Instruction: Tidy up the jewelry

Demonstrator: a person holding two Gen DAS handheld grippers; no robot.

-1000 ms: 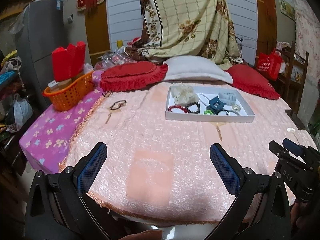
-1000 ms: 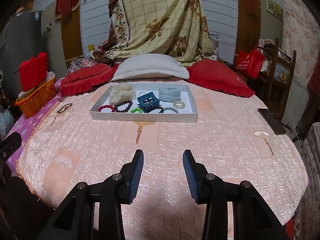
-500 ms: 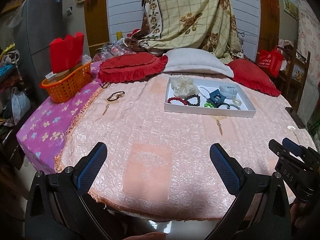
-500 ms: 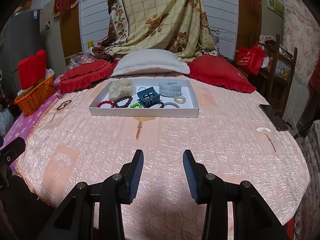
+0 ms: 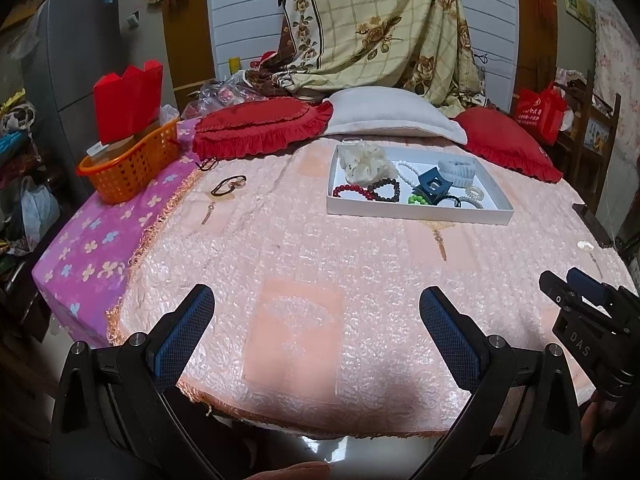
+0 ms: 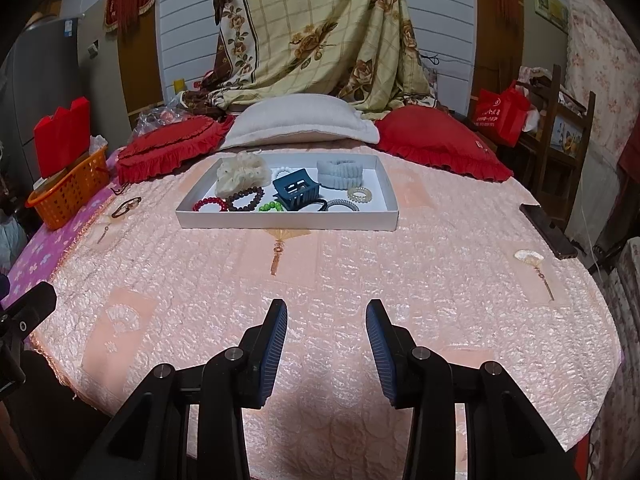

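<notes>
A shallow white tray [image 6: 280, 224] sits on the far half of the bed, just in front of the pillows. Inside it lie a cream scrunchie [image 6: 242, 174], a red bead bracelet [image 6: 209, 204], a dark brown bead bracelet [image 6: 246, 199], a green bead bracelet [image 6: 271, 207], a teal claw clip [image 6: 295, 190], a pale grey ribbed scrunchie [image 6: 340, 174], a white bead strand [image 6: 285, 169] and coiled hair ties [image 6: 359, 193]. One dark hair tie with a small charm [image 5: 229, 185] lies alone on the cover, left of the tray and well apart from it.

The left gripper [image 5: 318, 334] hovers over the near edge of the bed with its blue-padded fingers spread wide and nothing between them. The right gripper [image 6: 327, 346] hangs over the near middle of the bed, fingers parted by a narrower gap, also holding nothing.

The bed wears a textured peach bedspread [image 6: 360, 280] with fan motifs, over a purple flowered sheet [image 5: 92, 248]. Two red ruffled cushions [image 6: 172, 152] flank a white pillow [image 6: 300, 120]; a floral checked blanket [image 6: 320, 32] hangs behind. An orange basket [image 5: 128, 160] holds red boxes. A red bag [image 6: 500, 114] carries writing too small to read. "DAS" is printed on the right gripper's body in the left wrist view.
</notes>
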